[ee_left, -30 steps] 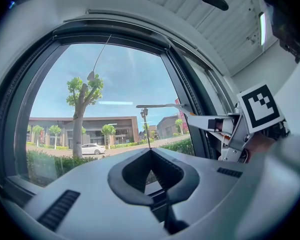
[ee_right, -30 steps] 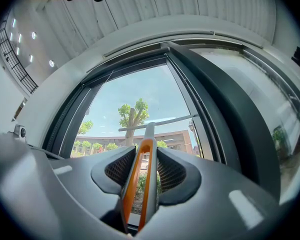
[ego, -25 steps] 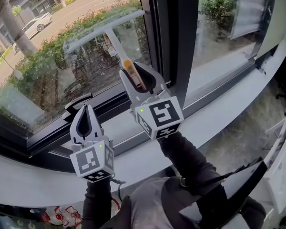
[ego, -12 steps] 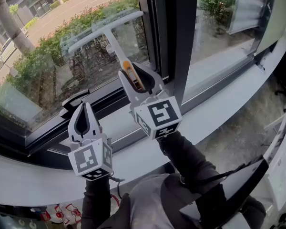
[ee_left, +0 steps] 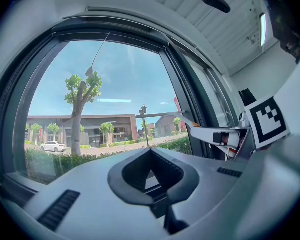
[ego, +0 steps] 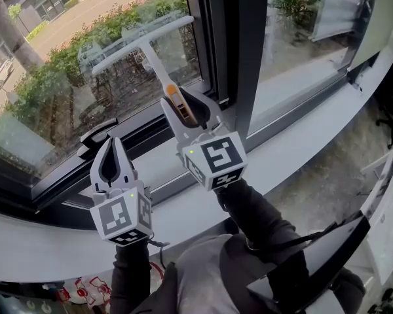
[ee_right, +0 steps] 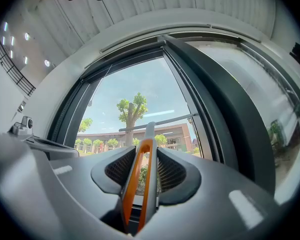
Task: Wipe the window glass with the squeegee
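Observation:
A squeegee with a white T-shaped blade (ego: 144, 41) and an orange-trimmed handle (ee_right: 138, 176) lies against the left window pane (ego: 59, 90), its blade slanting up to the right near the dark mullion (ego: 239, 51). My right gripper (ego: 187, 108) is shut on the handle's lower end, just above the sill. In the right gripper view the handle runs up between the pads (ee_right: 171, 173) to the blade (ee_right: 160, 122). My left gripper (ego: 111, 144) hovers lower left, shut with nothing in it, tips near the bottom frame. The left gripper view shows the squeegee (ee_left: 162, 115) held at the right.
A black window latch (ego: 95, 136) sits on the bottom frame just left of my left gripper. A white sill (ego: 295, 152) runs along under both panes. The person's dark sleeves and a dark panel (ego: 308, 260) fill the lower part. Outside are shrubs, trees and a road.
Almost nothing differs. The squeegee stays against the glass in my right gripper, and both grippers sit only slightly lower and further left in the picture.

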